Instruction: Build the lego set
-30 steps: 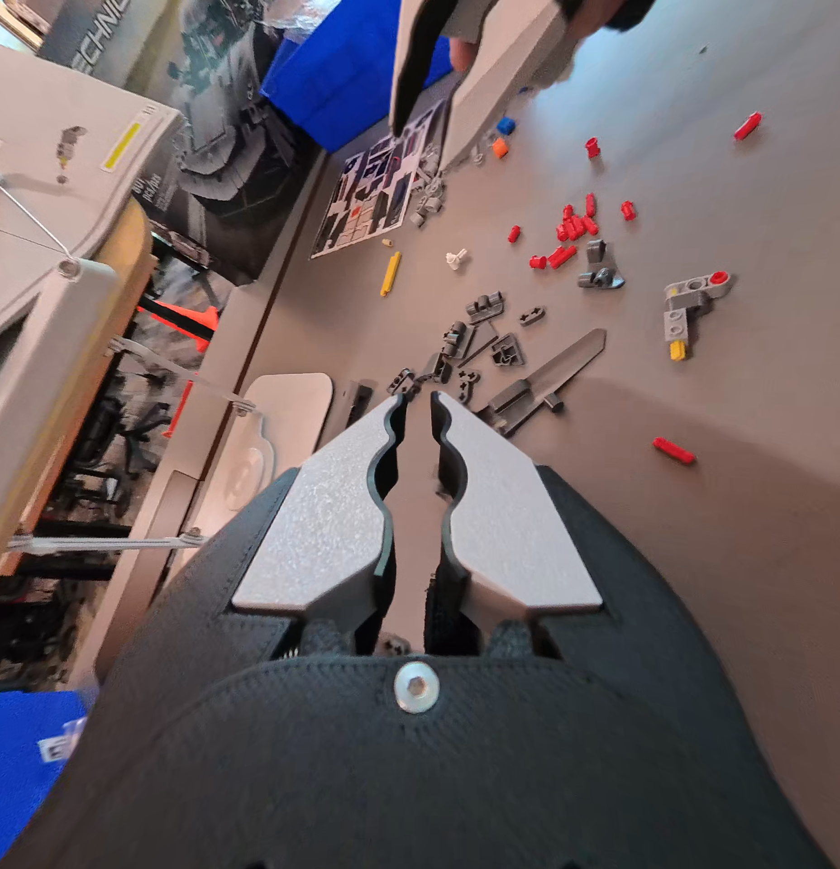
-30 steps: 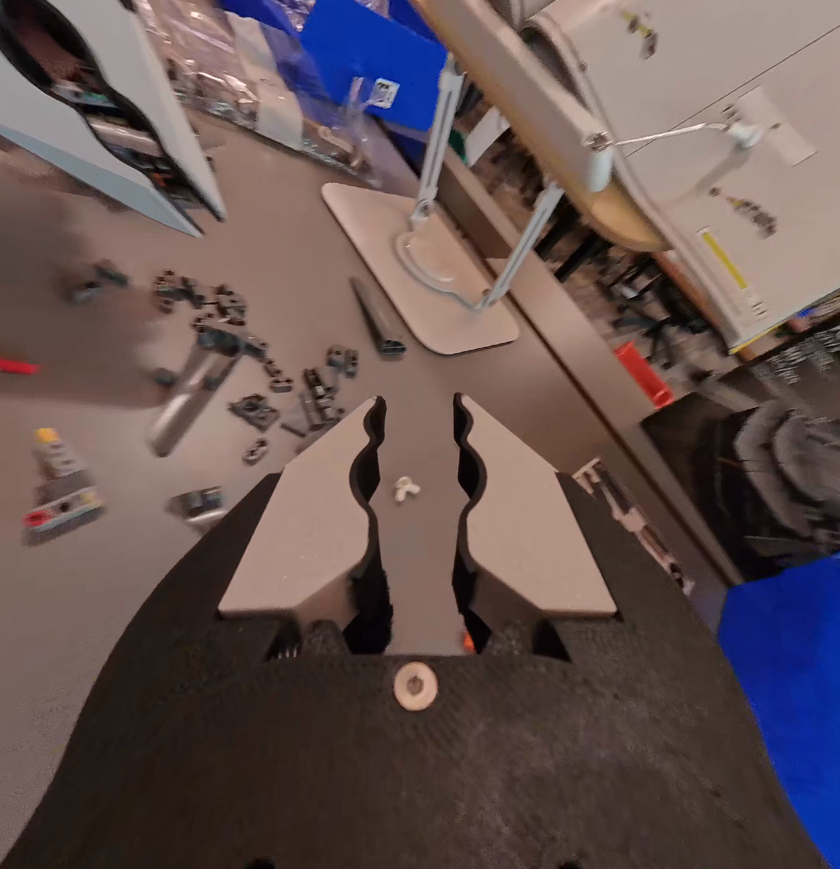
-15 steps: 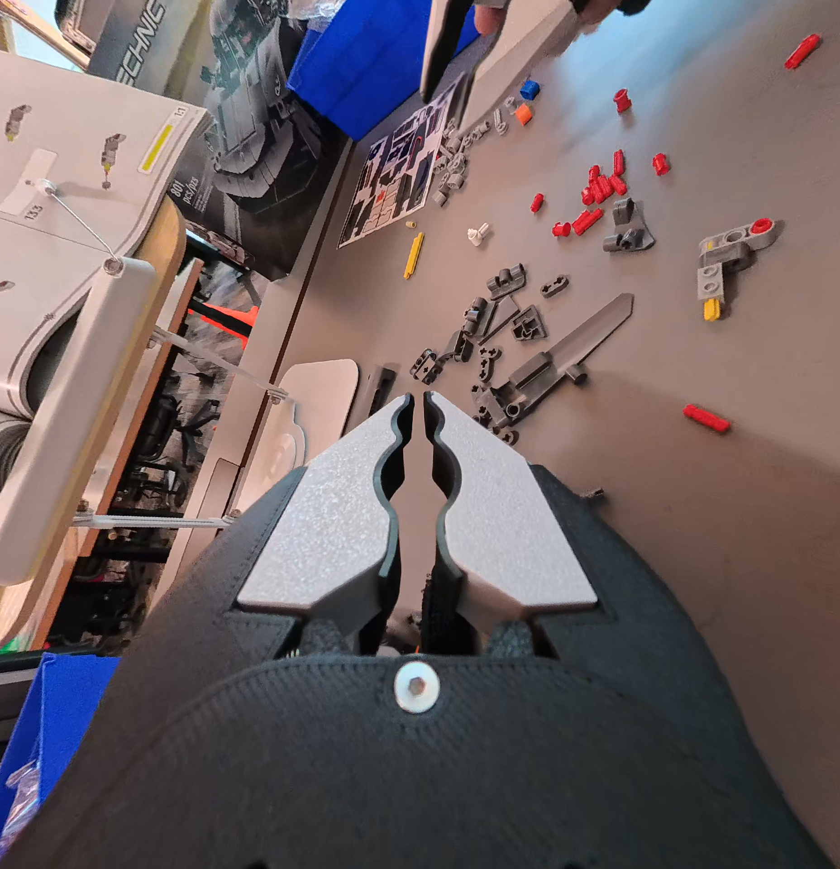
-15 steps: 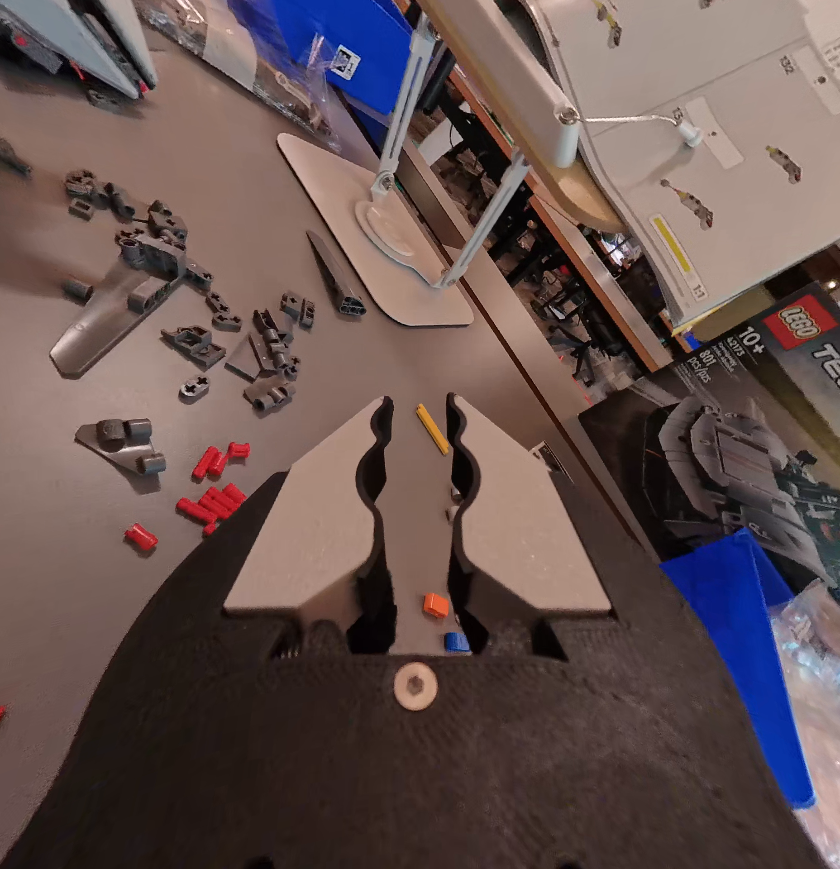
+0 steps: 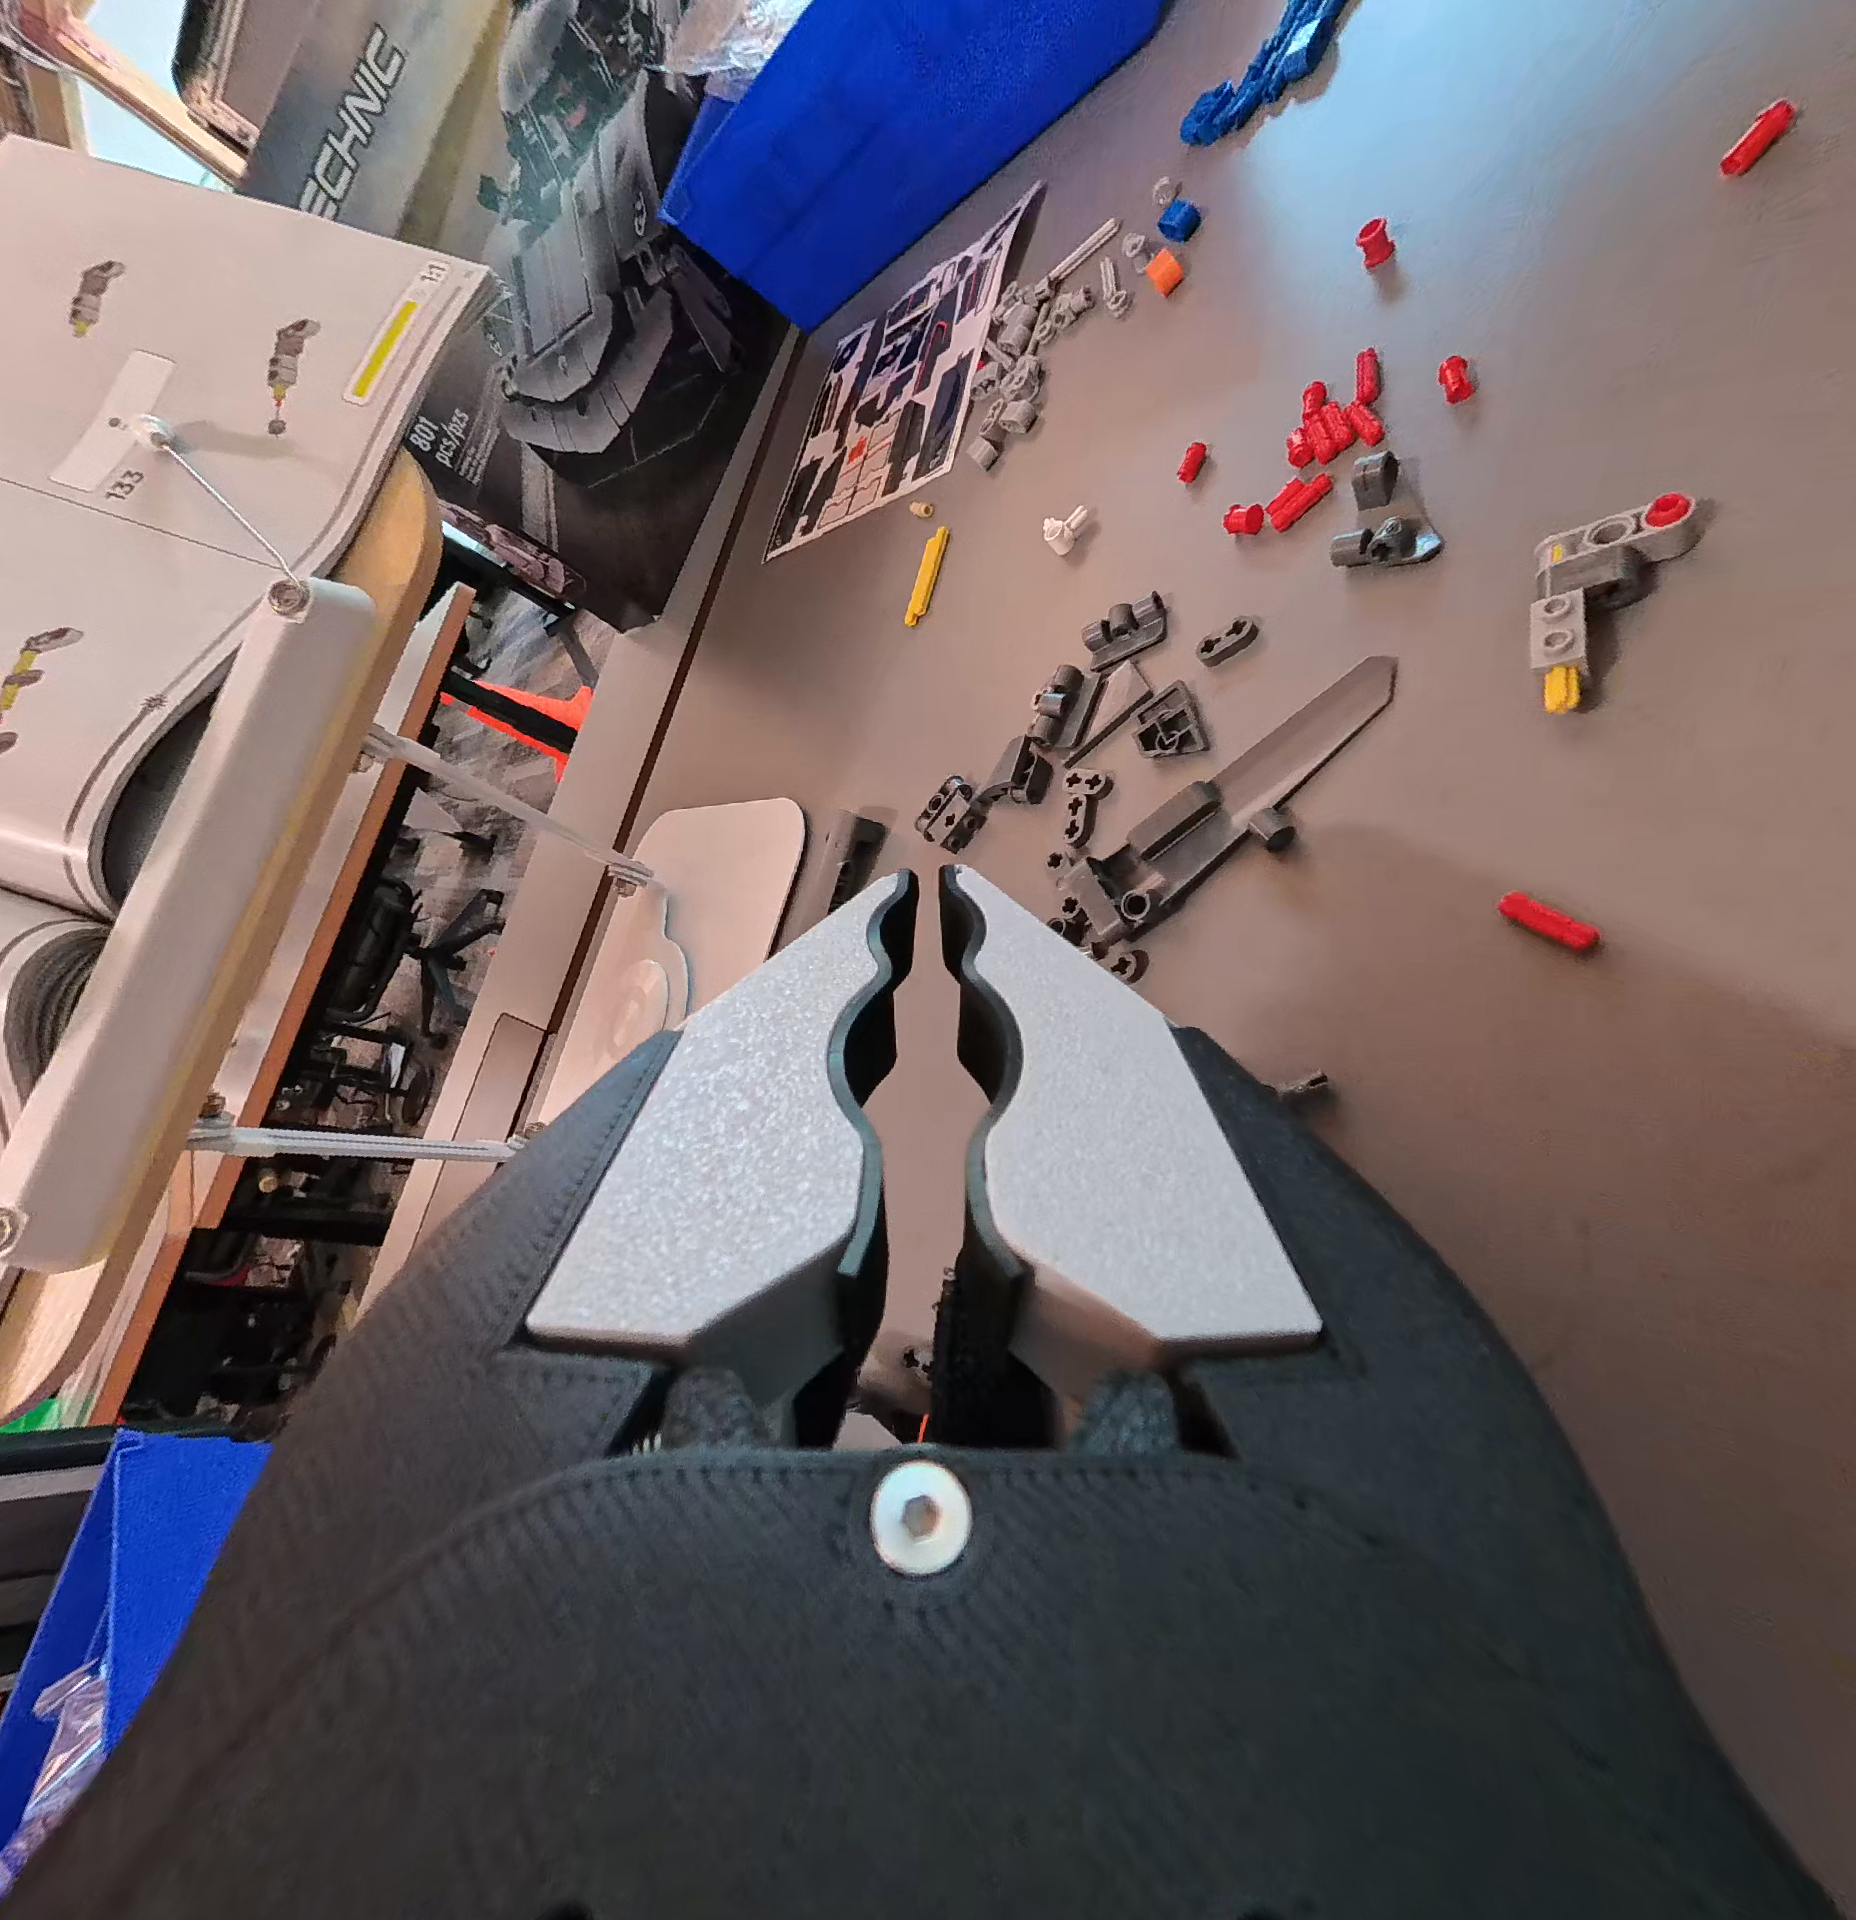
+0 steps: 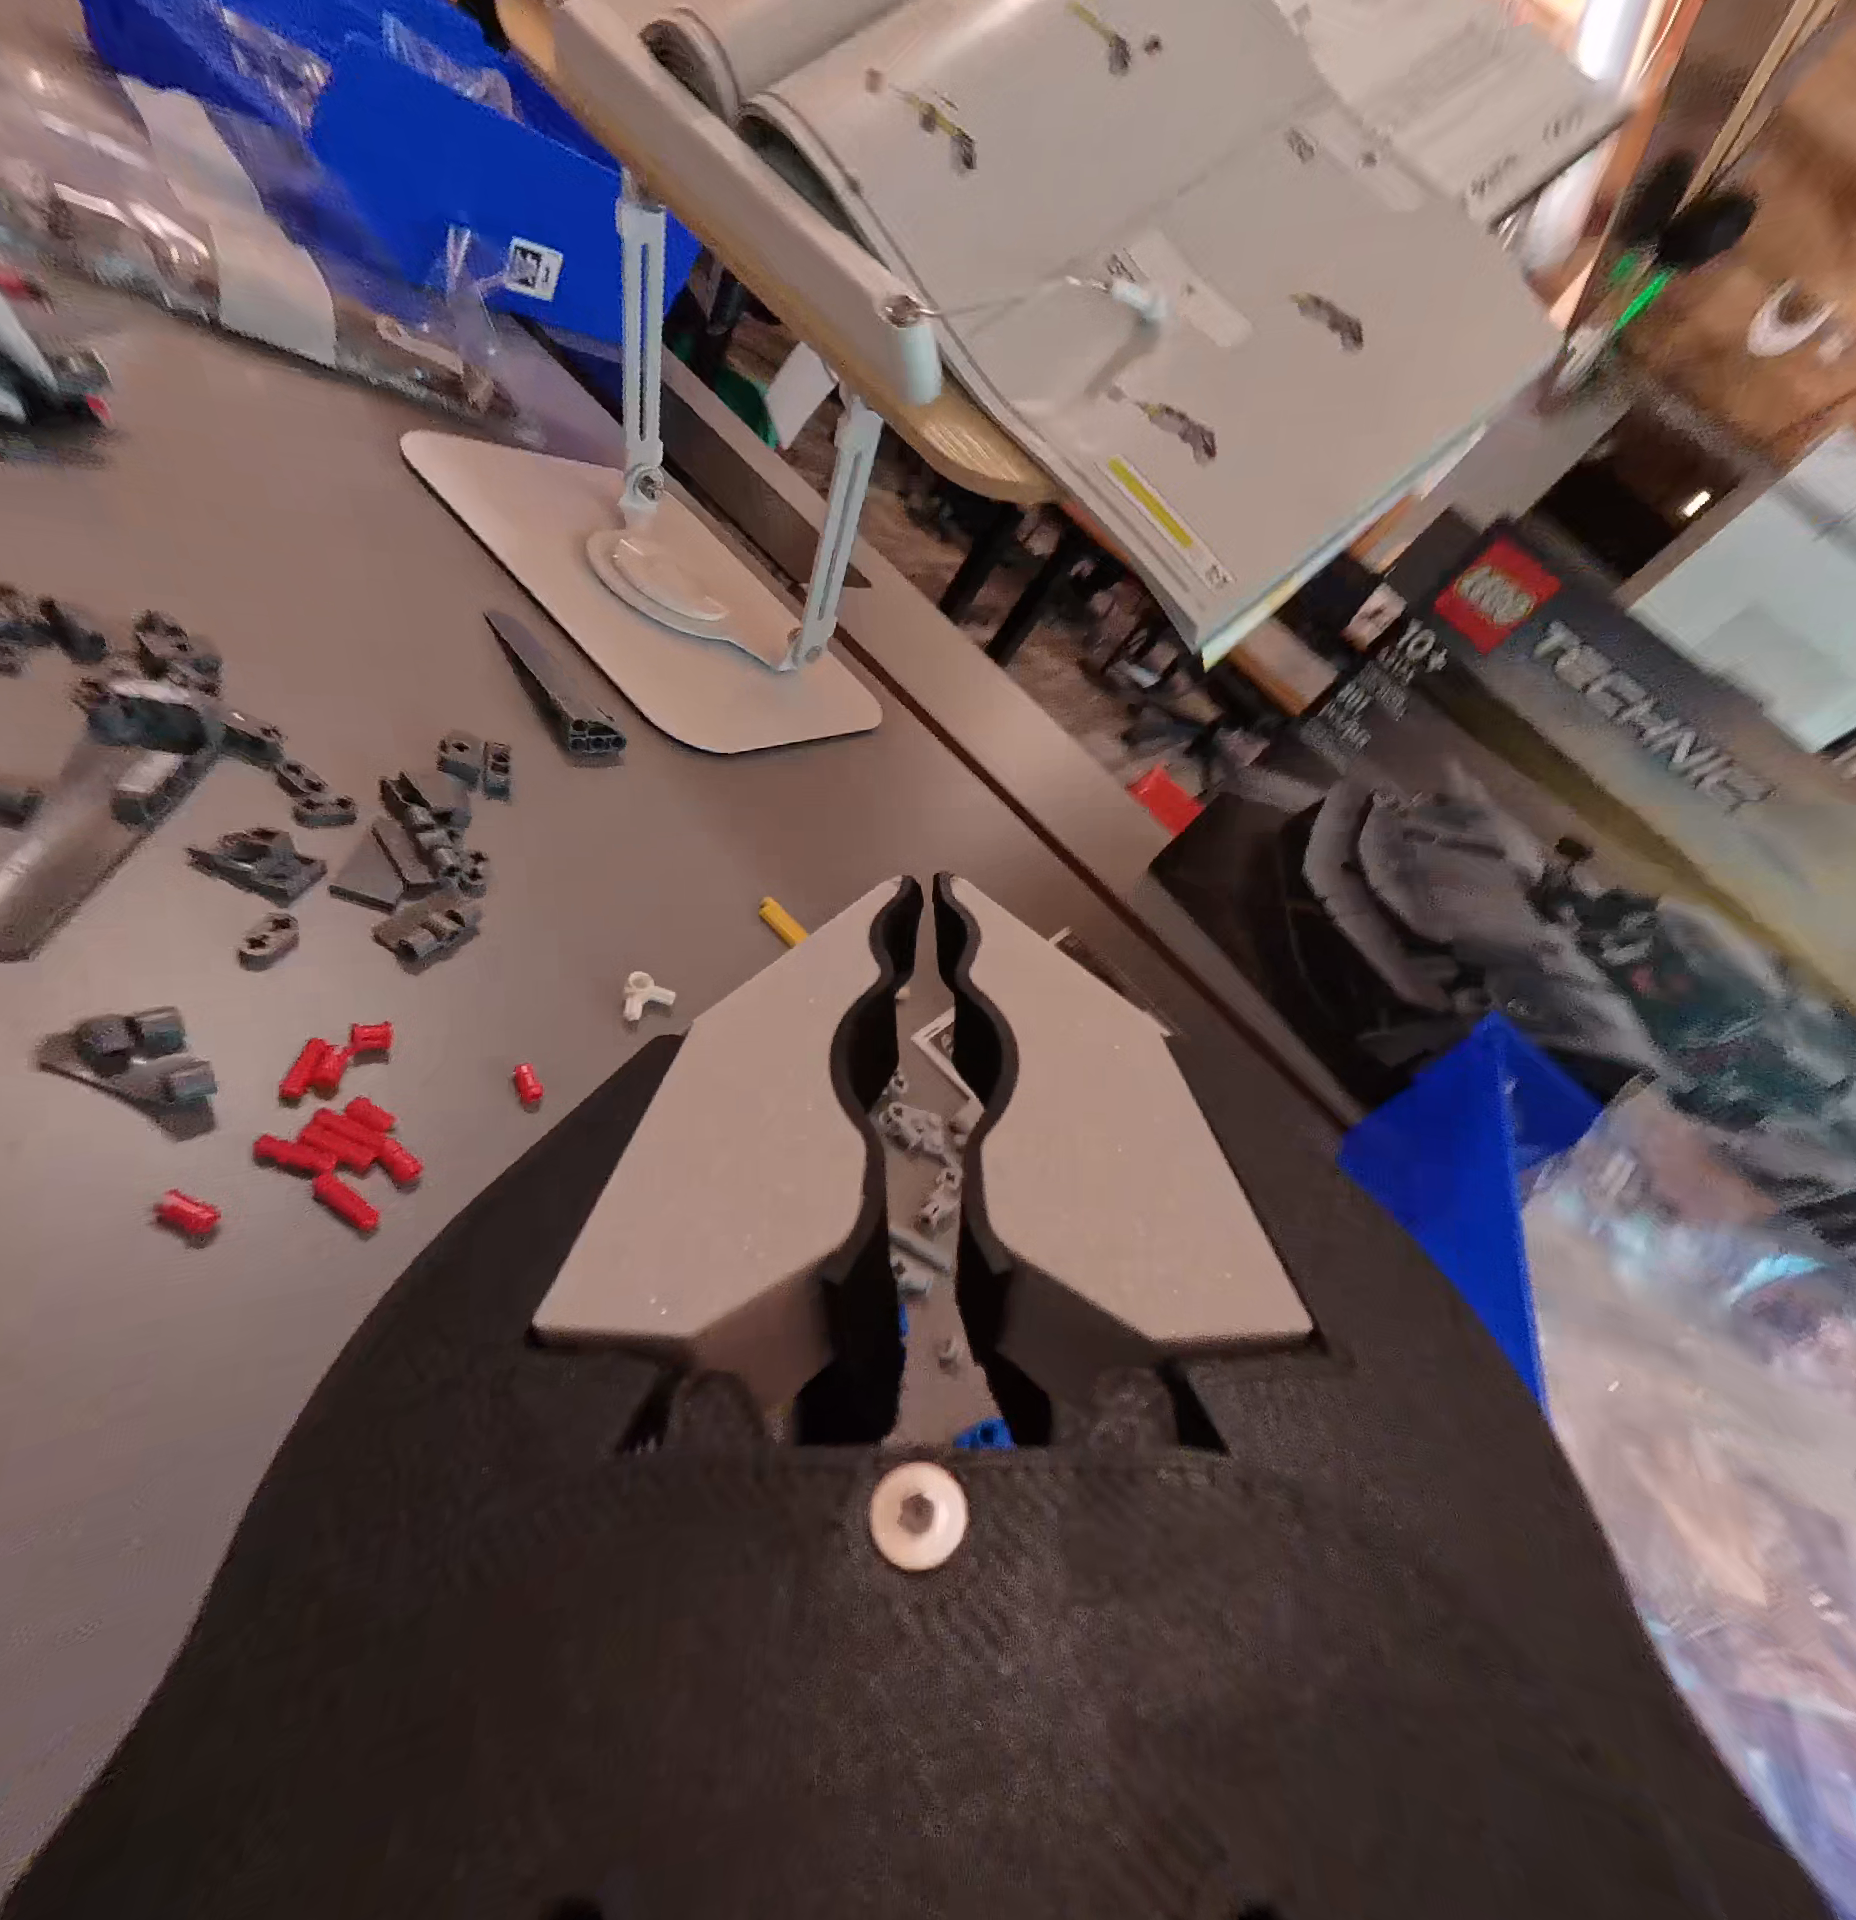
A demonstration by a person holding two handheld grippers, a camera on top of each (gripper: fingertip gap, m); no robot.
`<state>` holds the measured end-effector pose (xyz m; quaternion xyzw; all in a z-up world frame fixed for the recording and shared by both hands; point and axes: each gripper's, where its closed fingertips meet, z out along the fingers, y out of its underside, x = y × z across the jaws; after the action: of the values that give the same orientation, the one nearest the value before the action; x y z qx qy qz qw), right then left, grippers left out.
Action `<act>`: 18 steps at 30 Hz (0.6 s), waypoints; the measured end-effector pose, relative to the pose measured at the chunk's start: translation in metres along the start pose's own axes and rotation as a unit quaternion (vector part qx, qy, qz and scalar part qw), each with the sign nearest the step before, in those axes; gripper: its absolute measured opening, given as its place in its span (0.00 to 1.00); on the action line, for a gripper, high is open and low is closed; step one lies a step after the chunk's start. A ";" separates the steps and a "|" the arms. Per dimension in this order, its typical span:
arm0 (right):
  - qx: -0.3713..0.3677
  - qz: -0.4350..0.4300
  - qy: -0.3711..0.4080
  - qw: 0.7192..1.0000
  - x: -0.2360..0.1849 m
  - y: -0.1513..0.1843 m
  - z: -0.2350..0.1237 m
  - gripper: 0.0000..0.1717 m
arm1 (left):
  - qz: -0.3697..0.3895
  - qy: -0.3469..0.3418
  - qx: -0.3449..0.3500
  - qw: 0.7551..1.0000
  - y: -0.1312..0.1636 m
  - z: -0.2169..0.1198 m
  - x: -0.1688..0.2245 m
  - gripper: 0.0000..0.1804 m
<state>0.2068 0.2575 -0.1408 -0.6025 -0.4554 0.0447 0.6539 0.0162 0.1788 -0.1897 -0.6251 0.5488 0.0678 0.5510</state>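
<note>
Left hand-held gripper (image 5: 929, 899): jaws nearly together, nothing between, above grey surface (image 5: 1526, 1195), nearest dark grey plastic building pieces (image 5: 1111, 769). Right hand-held gripper (image 6: 928, 902): narrower than a moment ago, now nearly closed, empty, above small light grey connector pieces (image 6: 919, 1143); red pins (image 6: 337, 1143) left.

The table (image 5: 1526, 1247) is plain grey-brown. On it lie red pins (image 5: 1329, 431), dark grey building pieces (image 5: 1121, 717), a yellow rod (image 5: 926, 577), a white connector (image 5: 1064, 530), and small orange (image 5: 1165, 272) and blue (image 5: 1178, 218) pieces. Blue bins (image 5: 903, 125) stand at its far edge.
</note>
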 end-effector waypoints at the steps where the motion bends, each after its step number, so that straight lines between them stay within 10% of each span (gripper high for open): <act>1: -0.006 0.026 -0.010 1.000 0.005 0.001 -0.004 0.00 | -0.001 0.000 0.001 1.000 0.000 0.000 0.000 0.01; 18: -0.315 0.039 -0.218 0.923 -0.011 0.112 0.019 0.08 | 0.006 0.019 -0.012 1.000 0.003 0.008 0.012 0.01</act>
<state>0.2428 0.2953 -0.2426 -0.7703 -0.5533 0.0545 0.3123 0.0226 0.1787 -0.2029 -0.6292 0.5619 0.0658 0.5329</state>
